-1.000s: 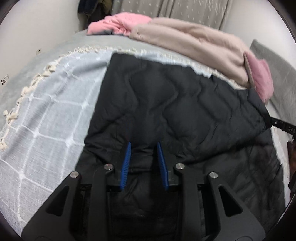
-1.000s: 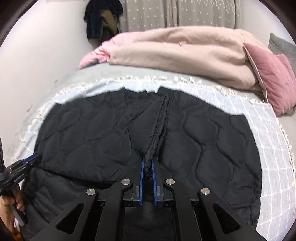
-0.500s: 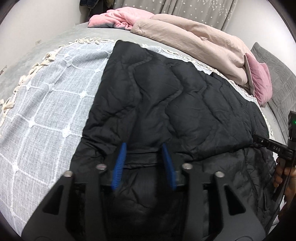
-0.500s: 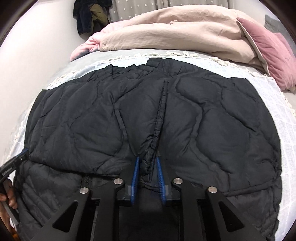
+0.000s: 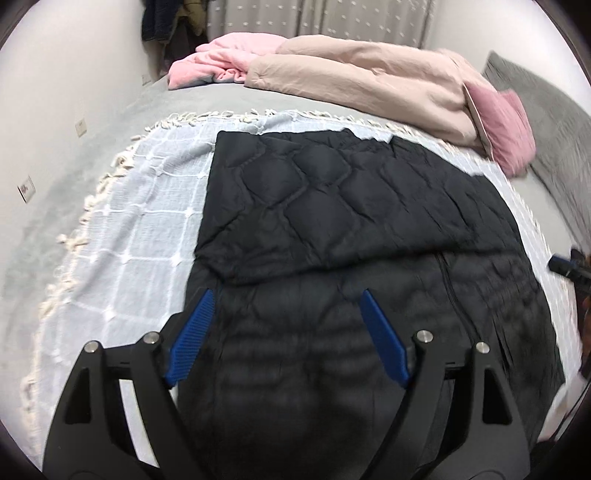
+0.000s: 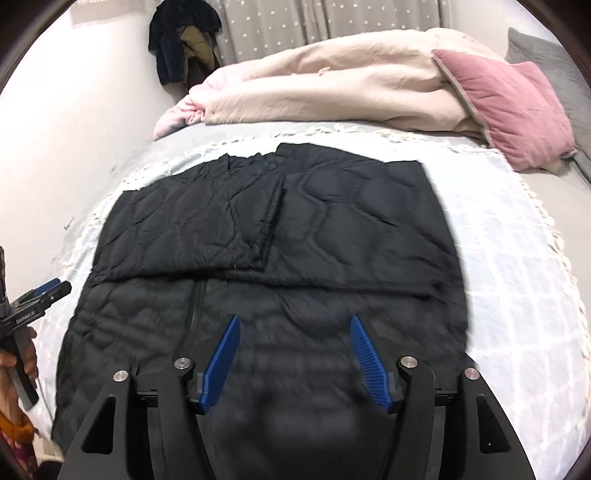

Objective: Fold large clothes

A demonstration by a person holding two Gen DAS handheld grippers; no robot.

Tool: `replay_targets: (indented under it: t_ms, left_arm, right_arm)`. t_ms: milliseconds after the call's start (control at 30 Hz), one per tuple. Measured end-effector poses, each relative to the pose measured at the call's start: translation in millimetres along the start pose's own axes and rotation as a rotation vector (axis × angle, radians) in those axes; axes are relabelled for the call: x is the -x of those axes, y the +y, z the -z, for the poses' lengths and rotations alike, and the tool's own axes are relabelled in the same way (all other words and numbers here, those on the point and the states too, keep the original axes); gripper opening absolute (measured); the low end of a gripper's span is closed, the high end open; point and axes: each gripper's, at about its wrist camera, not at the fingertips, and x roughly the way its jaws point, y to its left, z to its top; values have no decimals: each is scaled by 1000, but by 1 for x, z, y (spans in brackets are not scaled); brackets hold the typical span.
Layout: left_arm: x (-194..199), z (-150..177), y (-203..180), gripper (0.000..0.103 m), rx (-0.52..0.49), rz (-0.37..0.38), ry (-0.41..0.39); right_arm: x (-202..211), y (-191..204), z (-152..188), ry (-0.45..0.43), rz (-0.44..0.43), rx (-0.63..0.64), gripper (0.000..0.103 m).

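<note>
- Black quilted jacket [image 5: 354, 236] lies flat on a pale checked throw [image 5: 140, 221], filling the centre and lower half of both views.
- Far half of the jacket is folded over toward the camera: two flaps lie on top and meet at a seam running up the middle of the right wrist view.
- Fold edge runs across mid-frame; below it the lower layer shows, with a zipper [image 6: 194, 299] left of centre in the right wrist view.
- Left gripper [image 5: 286, 295]: bottom centre of its view, blue fingers [image 5: 192, 332] spread wide and opening. Nothing between them; jacket is underneath, no pinch visible.
- Right gripper [image 6: 293, 319]: bottom centre of its view, blue fingers [image 6: 221, 362] apart and opening. Nothing gripped; jacket fabric lies below.
- Both views are motion-blurred near the bottom, so contact between fingertips and fabric cannot be told.
- The left gripper also shows at the left edge of the right wrist view, with a hand [image 6: 22, 354] on its handle, just off the jacket's left edge.
- A dark part of the right gripper pokes in at the right edge of the left wrist view; its state cannot be told from there.
- Throw has a cream fringe [image 5: 92, 206] and sits on a grey bed [image 5: 192, 103].
- Upper frame: beige duvet [image 6: 332, 88] bunched across the bed, pink blanket [image 5: 225, 59] at its left end, pink pillow [image 6: 513, 107] at its right.
- Dark clothes [image 6: 181, 40] hang at the wall upper left, beside a dotted curtain [image 6: 295, 22].
</note>
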Motion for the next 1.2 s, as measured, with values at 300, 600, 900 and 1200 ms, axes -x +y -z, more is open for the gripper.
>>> replay_targets:
  t_ms: [300, 600, 900, 1200]
  left_arm:
    - [72, 47, 19, 90, 20, 44, 98]
    - [99, 110, 52, 92, 161, 109, 195]
    - [74, 166, 68, 92, 194, 185, 342]
    - [57, 194, 77, 92, 254, 289, 396]
  right_arm:
    - [96, -37, 66, 2, 4, 30, 75]
    - [131, -61, 131, 64, 4, 52, 76]
    - [121, -108, 179, 121, -12, -78, 76]
    - [96, -137, 207, 184, -51, -197, 76]
